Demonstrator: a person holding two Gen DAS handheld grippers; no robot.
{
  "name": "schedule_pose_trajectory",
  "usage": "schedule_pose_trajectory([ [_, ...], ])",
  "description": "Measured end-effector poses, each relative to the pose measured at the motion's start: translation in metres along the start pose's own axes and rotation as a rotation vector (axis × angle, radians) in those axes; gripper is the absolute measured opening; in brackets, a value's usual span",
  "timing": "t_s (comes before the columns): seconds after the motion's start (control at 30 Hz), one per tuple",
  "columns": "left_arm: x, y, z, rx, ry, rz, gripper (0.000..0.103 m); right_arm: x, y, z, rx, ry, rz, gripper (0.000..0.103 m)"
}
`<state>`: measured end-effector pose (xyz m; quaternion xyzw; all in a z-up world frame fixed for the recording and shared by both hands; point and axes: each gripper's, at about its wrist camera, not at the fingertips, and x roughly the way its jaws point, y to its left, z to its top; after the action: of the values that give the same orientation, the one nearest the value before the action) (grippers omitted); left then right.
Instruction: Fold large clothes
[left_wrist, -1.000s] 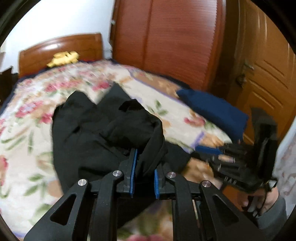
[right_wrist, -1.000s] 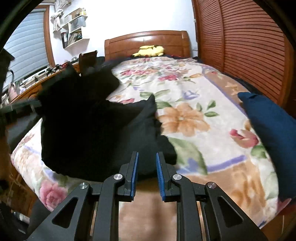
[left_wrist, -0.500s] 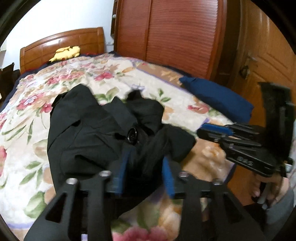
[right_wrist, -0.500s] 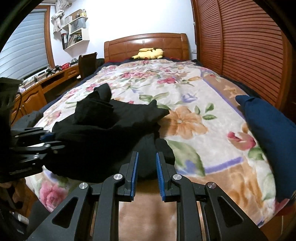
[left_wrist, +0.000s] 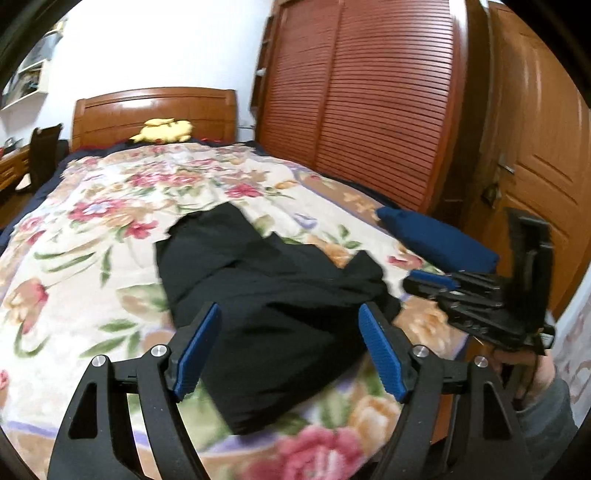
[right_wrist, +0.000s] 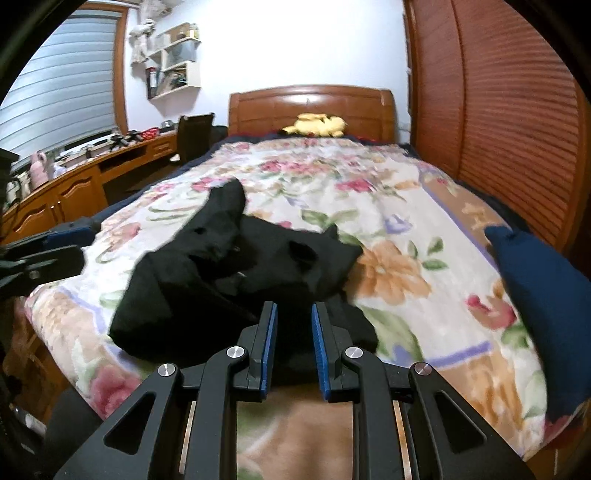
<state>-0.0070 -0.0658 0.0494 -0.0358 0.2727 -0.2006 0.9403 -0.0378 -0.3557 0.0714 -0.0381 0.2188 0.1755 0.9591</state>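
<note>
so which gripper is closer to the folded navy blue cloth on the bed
Right. The right gripper hovers just short of the navy blue cloth, while the left gripper, jaws opening, sits farther off over the black garment.

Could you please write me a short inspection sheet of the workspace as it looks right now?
Surface: bed with floral blanket.
Job's things: black garment lying crumpled near the bed's foot.
Clutter: folded navy item at the bed's edge; yellow plush toy by the headboard.
Grippers: left gripper jaws opening, pressing on nothing; right gripper narrowly apart, gripping nothing.
Cables: nothing seen.
Surroundings: slatted wardrobe, door, desk, wall shelf.
</note>
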Motion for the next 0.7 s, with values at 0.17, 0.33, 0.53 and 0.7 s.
schedule_pose_trajectory([
  [0.17,0.006,0.036,-0.006,-0.031,0.002,0.061,0.077,0.004,0.015,0.011,-0.046,-0.021,-0.037,0.043],
  [0.33,0.014,0.065,-0.013,-0.036,0.011,0.101,0.077,0.019,0.025,0.022,-0.08,-0.027,-0.051,0.056],
  [0.53,0.02,0.088,-0.024,-0.027,0.012,0.147,0.077,0.055,0.037,0.046,-0.082,0.031,-0.01,0.056],
  [0.7,0.024,0.105,-0.033,-0.026,0.015,0.169,0.077,0.085,0.058,0.061,-0.087,0.075,0.05,0.056],
])
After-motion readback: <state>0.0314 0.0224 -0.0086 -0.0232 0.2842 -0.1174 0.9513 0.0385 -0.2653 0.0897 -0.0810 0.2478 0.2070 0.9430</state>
